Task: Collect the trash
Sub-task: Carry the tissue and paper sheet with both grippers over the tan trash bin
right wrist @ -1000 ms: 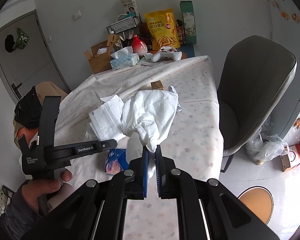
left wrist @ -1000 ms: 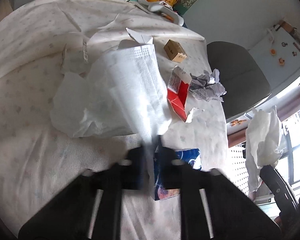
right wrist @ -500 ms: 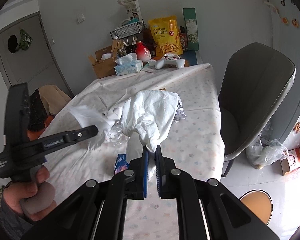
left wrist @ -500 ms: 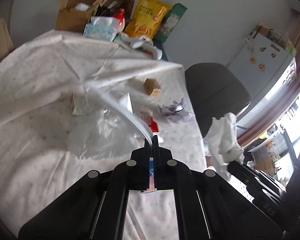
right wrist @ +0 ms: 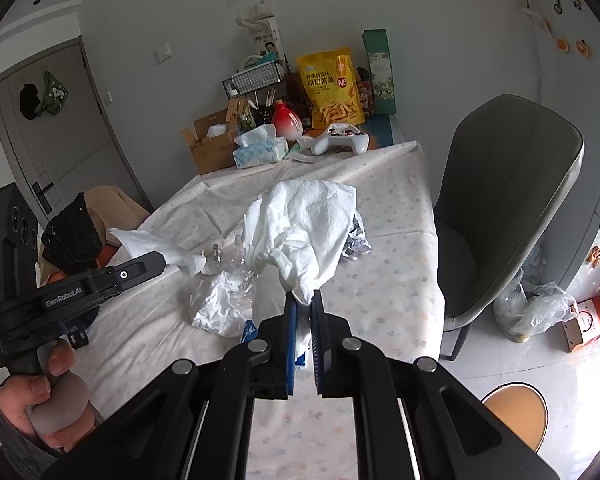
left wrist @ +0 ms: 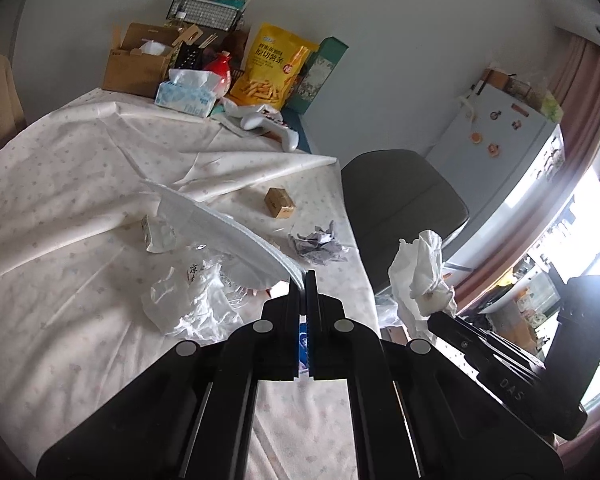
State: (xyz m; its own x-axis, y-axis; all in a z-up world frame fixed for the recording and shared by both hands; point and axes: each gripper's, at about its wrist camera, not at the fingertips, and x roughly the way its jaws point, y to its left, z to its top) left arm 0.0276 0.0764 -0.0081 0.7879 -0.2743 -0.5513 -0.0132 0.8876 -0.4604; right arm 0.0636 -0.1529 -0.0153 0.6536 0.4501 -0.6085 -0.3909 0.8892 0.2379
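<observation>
My left gripper (left wrist: 303,276) is shut on a flat white tissue sheet (left wrist: 220,228), held edge-on above the table; it also shows in the right wrist view (right wrist: 156,246). My right gripper (right wrist: 303,300) is shut on a crumpled white paper towel (right wrist: 304,228), held up off the table's right side; the towel shows in the left wrist view (left wrist: 420,276). On the tablecloth (left wrist: 60,280) lie clear plastic wrap (left wrist: 188,300), a grey crumpled paper (left wrist: 316,242), a small brown box (left wrist: 279,202) and a blue wrapper (right wrist: 250,330).
The table's back holds a tissue box (left wrist: 186,94), cardboard box (left wrist: 138,60), yellow snack bag (left wrist: 274,70), red bottle (right wrist: 286,120) and game controller (right wrist: 342,142). A grey chair (right wrist: 508,200) stands right of the table. Plastic bags (right wrist: 532,312) lie on the floor.
My left gripper has lifted the tissue sheet off the table and tilted up, uncovering the plastic wrap. The right gripper has risen slightly with the towel.
</observation>
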